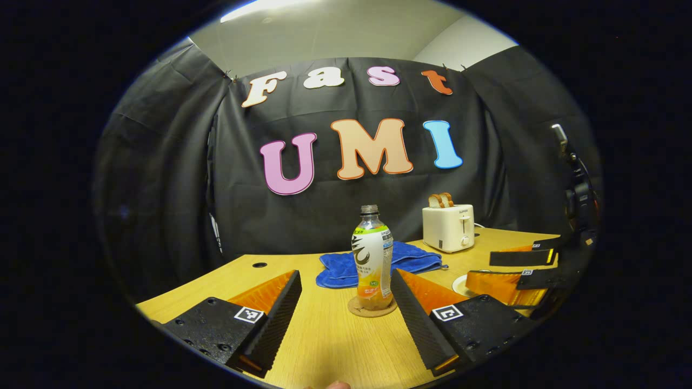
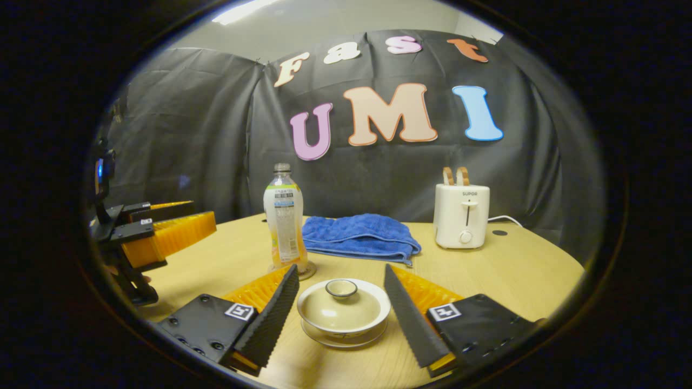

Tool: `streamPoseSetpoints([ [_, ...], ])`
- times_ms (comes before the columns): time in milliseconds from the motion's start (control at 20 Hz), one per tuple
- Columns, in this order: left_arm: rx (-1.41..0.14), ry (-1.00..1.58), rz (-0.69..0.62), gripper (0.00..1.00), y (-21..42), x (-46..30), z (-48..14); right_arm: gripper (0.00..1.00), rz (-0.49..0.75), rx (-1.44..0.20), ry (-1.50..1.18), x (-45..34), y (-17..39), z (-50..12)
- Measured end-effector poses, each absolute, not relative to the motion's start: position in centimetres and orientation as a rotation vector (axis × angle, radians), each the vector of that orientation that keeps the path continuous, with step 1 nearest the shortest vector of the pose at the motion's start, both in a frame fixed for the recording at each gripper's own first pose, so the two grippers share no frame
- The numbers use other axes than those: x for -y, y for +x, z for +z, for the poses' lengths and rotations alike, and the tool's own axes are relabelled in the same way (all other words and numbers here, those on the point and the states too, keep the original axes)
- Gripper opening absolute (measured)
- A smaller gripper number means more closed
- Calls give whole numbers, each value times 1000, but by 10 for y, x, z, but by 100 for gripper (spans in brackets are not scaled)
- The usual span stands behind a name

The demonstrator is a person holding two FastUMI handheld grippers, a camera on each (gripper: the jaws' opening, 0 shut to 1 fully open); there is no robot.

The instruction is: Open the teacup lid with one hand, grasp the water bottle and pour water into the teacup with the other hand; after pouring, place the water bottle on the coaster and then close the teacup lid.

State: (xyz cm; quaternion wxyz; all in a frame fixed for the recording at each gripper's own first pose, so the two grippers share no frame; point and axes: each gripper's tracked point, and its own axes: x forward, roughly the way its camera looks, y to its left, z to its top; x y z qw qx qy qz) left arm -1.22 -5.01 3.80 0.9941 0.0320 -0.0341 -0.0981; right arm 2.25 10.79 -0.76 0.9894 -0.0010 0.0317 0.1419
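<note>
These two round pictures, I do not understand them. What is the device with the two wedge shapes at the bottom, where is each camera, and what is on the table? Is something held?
There is no robot arm. A person carries one hand-held gripper in each hand, and a fisheye camera rides on each, looking forward along its two fingers.

In the left gripper view, the left hand-held gripper is open, facing the water bottle, which stands on a round coaster.

In the right gripper view, the right hand-held gripper is open on either side of the teacup, whose lid is still on; its fingers appear not to press the cup.

The wooden table also holds a blue towel and a white toaster with bread in it.

Nothing is held yet.
</note>
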Motion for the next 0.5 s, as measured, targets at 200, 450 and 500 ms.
streamPoseSetpoints([
  [200,70,75,-164,96,-20,53,29,100,193,-28,7,-83,4,-5],
  [450,46,43,-178,96,-28,66,13,99,166,0,4,-74,-18,-1],
  [500,34,37,-176,100,-28,67,9,99,161,3,4,-73,-20,0],
])
